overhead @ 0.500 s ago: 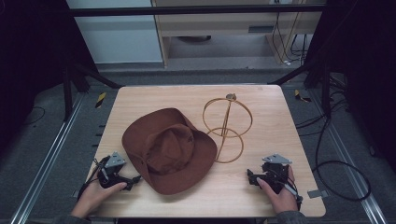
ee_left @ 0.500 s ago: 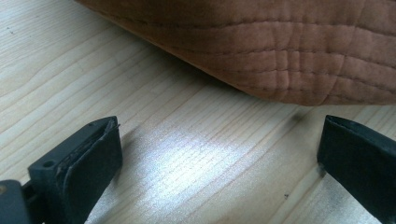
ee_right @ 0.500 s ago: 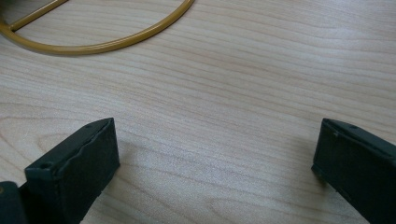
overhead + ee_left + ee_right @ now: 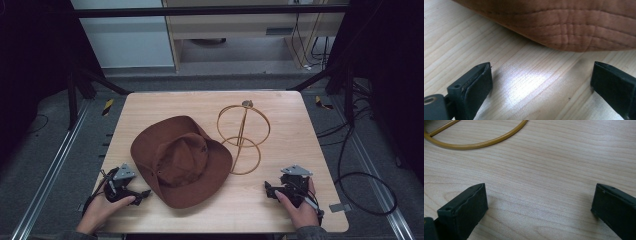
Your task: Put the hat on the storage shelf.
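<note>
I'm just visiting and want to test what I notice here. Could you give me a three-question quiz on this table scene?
1. True or false: the left tongs are clamped on the brown hat.
2. What stands to the right of the hat in the high view? A) gold wire stand B) glass bottle C) stack of plates
3. What lies between the open jaws of the right tongs?

Key:
1. False; they are open, just short of the brim.
2. A, the gold wire stand.
3. Bare wooden table.
</note>
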`<state>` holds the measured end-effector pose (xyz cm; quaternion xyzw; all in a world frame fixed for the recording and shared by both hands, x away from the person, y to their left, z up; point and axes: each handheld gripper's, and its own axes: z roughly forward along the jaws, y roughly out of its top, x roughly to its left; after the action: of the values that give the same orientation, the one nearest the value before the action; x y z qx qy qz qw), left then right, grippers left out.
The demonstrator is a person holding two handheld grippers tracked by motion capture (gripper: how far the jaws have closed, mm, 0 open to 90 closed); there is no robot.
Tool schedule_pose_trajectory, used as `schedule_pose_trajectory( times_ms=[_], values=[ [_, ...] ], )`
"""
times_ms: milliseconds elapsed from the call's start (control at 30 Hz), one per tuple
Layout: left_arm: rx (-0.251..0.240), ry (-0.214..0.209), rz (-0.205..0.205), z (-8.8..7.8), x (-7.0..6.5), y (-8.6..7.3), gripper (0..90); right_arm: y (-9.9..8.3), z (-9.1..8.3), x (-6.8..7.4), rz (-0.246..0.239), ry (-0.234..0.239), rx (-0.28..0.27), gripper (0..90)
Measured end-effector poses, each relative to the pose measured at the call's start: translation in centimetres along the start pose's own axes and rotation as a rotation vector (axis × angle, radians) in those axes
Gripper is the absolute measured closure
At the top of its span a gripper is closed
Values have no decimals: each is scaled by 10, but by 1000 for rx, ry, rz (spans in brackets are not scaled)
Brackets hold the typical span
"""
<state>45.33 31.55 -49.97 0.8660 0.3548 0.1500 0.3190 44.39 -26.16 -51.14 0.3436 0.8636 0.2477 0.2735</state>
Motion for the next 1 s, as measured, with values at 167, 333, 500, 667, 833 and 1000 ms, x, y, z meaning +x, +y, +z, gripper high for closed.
schedule_pose_trajectory(
  times_ms=[167, 333, 500, 667, 833, 1000],
  values=[
    [-38, -10, 13, -8, -3, 1, 39, 0, 0, 0, 0, 0, 0, 4],
    [-85, -31, 13, -17, -4, 1, 39, 0, 0, 0, 0, 0, 0, 4],
    [-105, -40, 17, -21, -4, 1, 37, 0, 0, 0, 0, 0, 0, 5],
    [-123, -44, 19, -26, -4, 1, 37, 0, 0, 0, 0, 0, 0, 4],
    [-150, -49, 26, -31, -5, 2, 37, 0, 0, 0, 0, 0, 0, 4],
    [-186, -65, 30, -38, -5, 7, 37, 0, 0, 0, 0, 0, 0, 5]
  ],
)
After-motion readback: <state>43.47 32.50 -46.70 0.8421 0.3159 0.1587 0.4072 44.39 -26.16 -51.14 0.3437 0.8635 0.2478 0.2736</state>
